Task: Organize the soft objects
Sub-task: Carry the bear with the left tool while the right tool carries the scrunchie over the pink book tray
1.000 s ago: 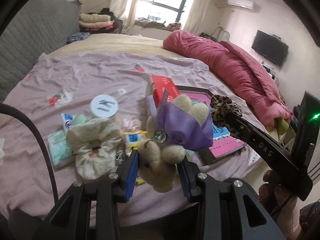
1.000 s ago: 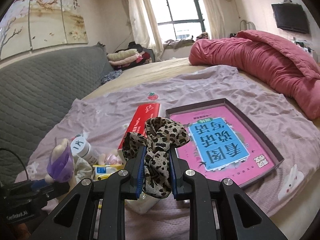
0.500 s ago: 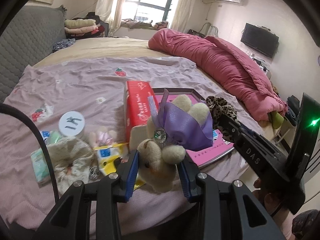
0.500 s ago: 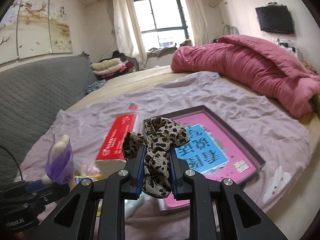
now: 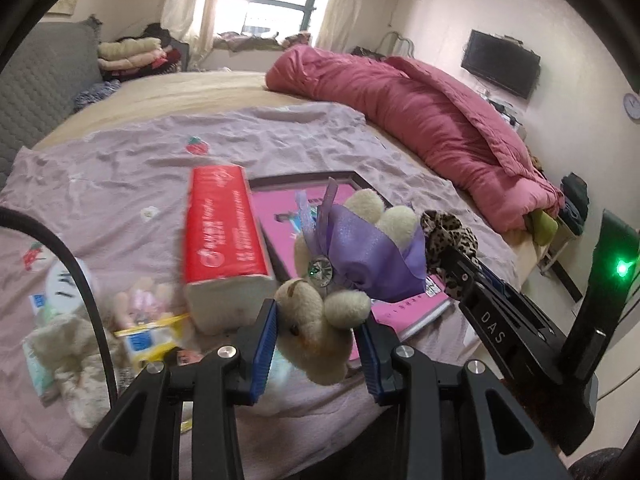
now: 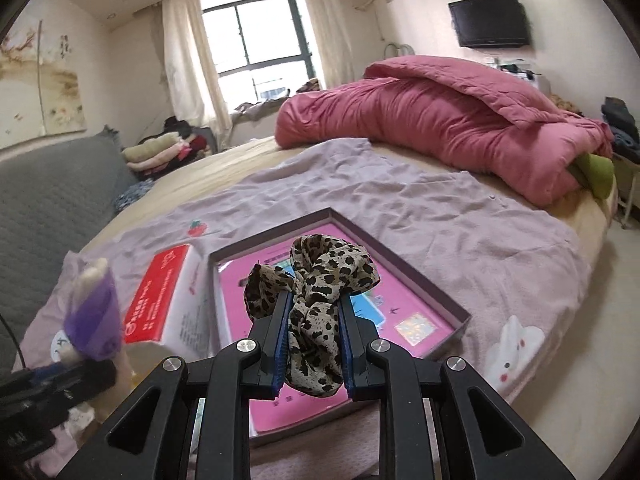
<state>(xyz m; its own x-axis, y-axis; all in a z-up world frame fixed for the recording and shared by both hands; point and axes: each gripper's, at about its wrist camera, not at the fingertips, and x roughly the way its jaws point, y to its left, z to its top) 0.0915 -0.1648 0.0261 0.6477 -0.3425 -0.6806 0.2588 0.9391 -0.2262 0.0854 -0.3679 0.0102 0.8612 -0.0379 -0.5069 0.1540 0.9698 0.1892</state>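
My left gripper (image 5: 318, 316) is shut on a small cream teddy bear (image 5: 316, 332) with a purple ribbon wrap (image 5: 368, 252), held above the near edge of the bed. The same bear (image 6: 94, 312) shows at the lower left of the right wrist view. My right gripper (image 6: 315, 298) is shut on a leopard-print scrunchie (image 6: 320, 276), held over the near end of a shallow dark box (image 6: 436, 288) that holds a pink book (image 6: 400, 300). That scrunchie (image 5: 450, 232) also appears just right of the bear.
A red tissue pack (image 5: 222, 224) lies left of the box. Left of it are a cream fabric bundle (image 5: 68, 344), a white round lid (image 5: 56, 284) and small packets. A rolled pink duvet (image 6: 440, 120) lies across the far right. The bed edge drops off at the right.
Both grippers have moved right across the bed with their loads. The box and tissue pack now sit more central, and the loose items have slid left in the view.
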